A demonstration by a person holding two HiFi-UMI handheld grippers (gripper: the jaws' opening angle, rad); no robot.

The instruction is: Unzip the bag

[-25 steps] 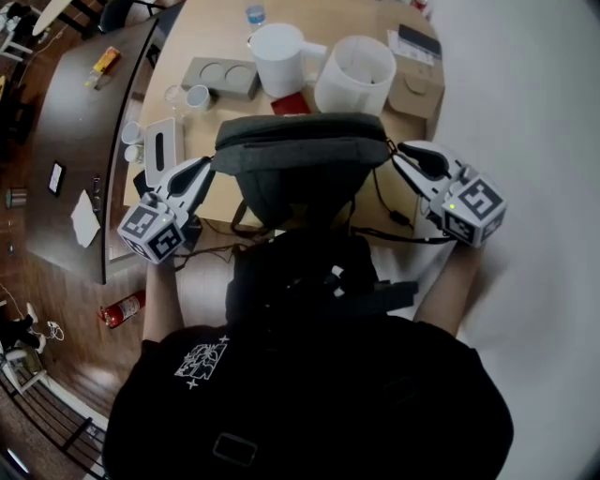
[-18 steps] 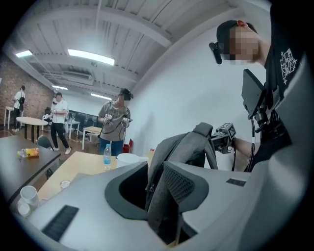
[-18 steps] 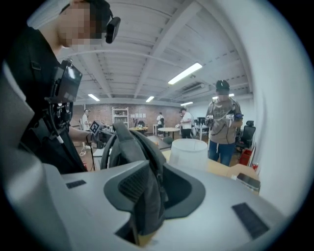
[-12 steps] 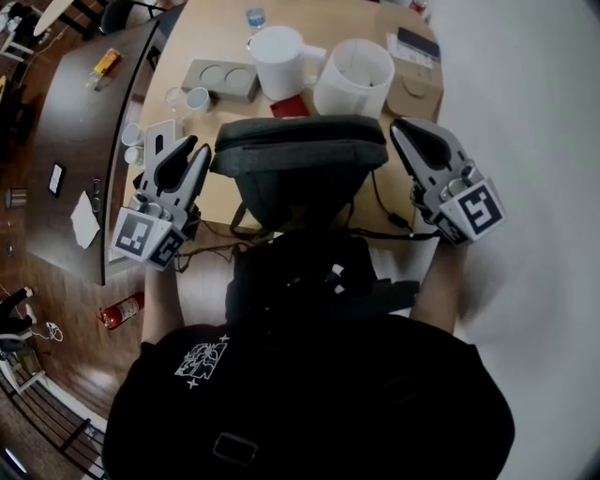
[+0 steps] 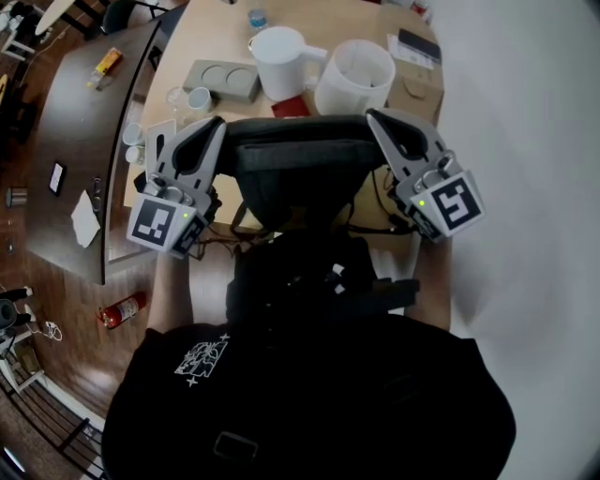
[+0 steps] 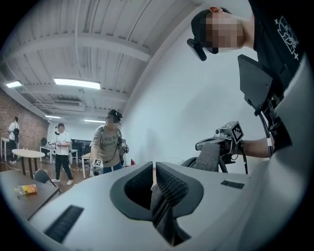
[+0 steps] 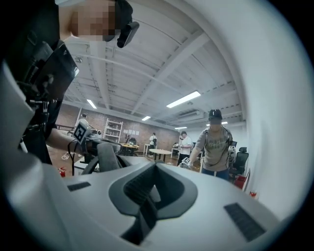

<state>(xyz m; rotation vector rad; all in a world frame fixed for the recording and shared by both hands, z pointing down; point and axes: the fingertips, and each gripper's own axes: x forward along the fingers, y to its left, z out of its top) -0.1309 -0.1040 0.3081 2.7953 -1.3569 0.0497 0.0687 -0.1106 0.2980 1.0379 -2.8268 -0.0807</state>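
A dark grey bag (image 5: 300, 169) sits at the near edge of the wooden table (image 5: 216, 28), right in front of me. My left gripper (image 5: 214, 129) is at the bag's upper left corner, shut, with dark fabric pinched between its pads (image 6: 162, 184). My right gripper (image 5: 378, 120) is at the upper right corner, its jaws closing on a dark strip of the bag (image 7: 144, 208). In the left gripper view the right gripper (image 6: 208, 145) clamps a grey fold of the bag (image 6: 210, 158). The zip is not visible.
Behind the bag stand a white jug (image 5: 277, 61), a white bucket (image 5: 354, 73), a grey tray (image 5: 208, 82) and a cardboard box (image 5: 412, 89). Cables (image 5: 384, 211) hang off the table edge. A dark curved desk (image 5: 75, 122) is left. People (image 6: 110, 144) stand further off.
Both grippers stood open beside the bag's ends. They have since swung inward to its upper corners and shut on the fabric.
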